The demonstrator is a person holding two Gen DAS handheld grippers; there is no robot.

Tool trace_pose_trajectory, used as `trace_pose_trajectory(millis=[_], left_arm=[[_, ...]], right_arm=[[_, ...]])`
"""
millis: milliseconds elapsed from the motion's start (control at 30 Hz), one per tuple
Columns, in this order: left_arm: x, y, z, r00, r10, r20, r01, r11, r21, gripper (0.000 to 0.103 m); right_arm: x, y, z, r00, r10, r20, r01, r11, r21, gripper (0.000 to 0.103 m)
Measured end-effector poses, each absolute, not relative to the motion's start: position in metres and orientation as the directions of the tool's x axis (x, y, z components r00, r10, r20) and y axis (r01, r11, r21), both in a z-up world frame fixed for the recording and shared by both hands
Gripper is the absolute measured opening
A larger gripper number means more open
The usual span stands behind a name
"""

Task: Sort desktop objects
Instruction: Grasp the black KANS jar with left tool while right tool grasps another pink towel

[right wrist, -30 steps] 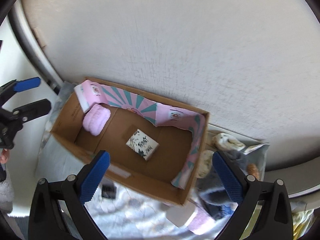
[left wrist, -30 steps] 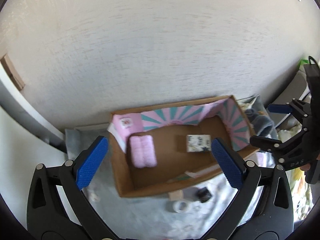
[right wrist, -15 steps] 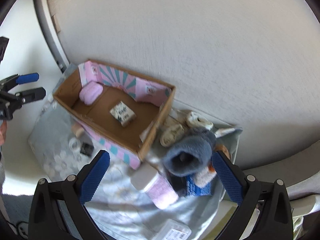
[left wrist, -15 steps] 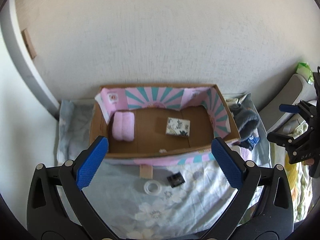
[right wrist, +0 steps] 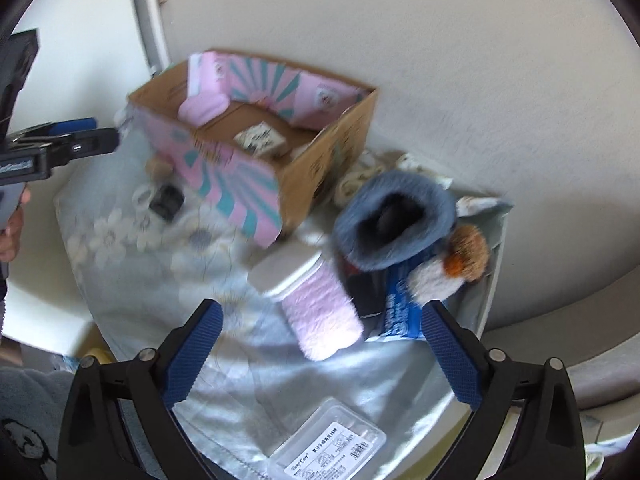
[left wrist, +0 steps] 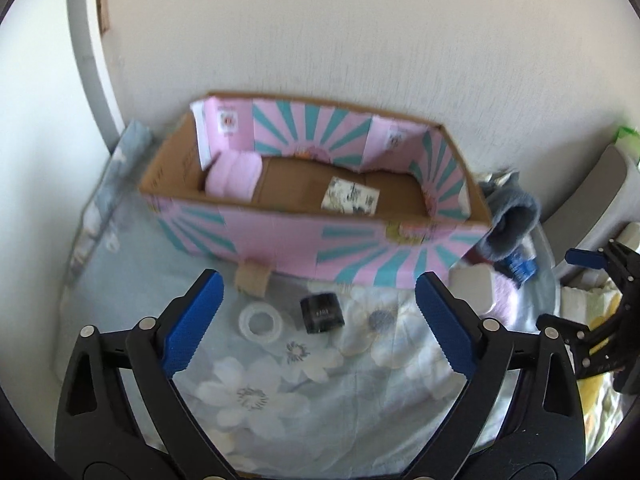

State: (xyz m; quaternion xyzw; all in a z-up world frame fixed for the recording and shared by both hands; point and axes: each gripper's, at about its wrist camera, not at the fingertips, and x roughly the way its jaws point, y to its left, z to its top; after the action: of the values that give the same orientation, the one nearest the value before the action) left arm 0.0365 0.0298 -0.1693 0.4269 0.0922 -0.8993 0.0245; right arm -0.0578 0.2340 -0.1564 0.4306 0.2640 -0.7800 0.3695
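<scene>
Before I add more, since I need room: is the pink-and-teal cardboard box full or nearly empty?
Nearly empty. The pink-and-teal cardboard box holds only a pink fluffy roll and a small patterned white packet; its brown floor is mostly bare.

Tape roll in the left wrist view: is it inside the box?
No. The tape roll lies on the floral cloth in front of the box, beside a small black object.

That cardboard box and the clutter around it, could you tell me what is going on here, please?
A person holds a two-finger tool in each hand over a floral cloth. Both the left tool and the right tool are open and empty; their jaws have just been closing slightly. The cardboard box already holds a pink roll and a small patterned box. A tape ring, a black clip and a blue sock lie outside it.
</scene>
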Motion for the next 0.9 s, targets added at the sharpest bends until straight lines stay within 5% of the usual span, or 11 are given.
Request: trace_pose_trajectory(millis=[167,433,567,667,833,900], left_arm=[[0.037,0.045,-0.212,-0.654,-0.025,-0.756,0.166,-0.98,-0.112,0.084],[0.027,0.06,-0.242,-0.695,-0.077,-0.715,0.171,-0.983,-0.061,0.08],[0.024,0.063,-0.253,-0.695,-0.079,-0.714,0.165,-0.985,-0.052,0.075],[0.024,0.063,-0.258,-0.689,-0.076,-0.721,0.164,-0.985,-0.053,0.074],[0.023,0.061,-0.264,-0.668,-0.062,-0.741,0.159,-0.985,-0.06,0.061],[0.022,0.06,-0.267,-0.661,-0.061,-0.748,0.158,-0.986,-0.059,0.048]], right_arm=[[-0.052,0.236,-0.19,-0.381,-0.348,-0.857,0.83,-0.538,-0.15,0.088],[-0.066,0.24,-0.208,-0.398,-0.365,-0.842,0.835,-0.523,-0.169,0.088],[-0.07,0.237,-0.214,-0.393,-0.364,-0.844,0.846,-0.503,-0.177,0.075],[-0.069,0.233,-0.219,-0.383,-0.356,-0.852,0.856,-0.483,-0.184,0.074],[-0.069,0.231,-0.227,-0.373,-0.342,-0.863,0.863,-0.47,-0.187,0.07],[-0.071,0.228,-0.23,-0.374,-0.336,-0.864,0.861,-0.472,-0.189,0.067]])
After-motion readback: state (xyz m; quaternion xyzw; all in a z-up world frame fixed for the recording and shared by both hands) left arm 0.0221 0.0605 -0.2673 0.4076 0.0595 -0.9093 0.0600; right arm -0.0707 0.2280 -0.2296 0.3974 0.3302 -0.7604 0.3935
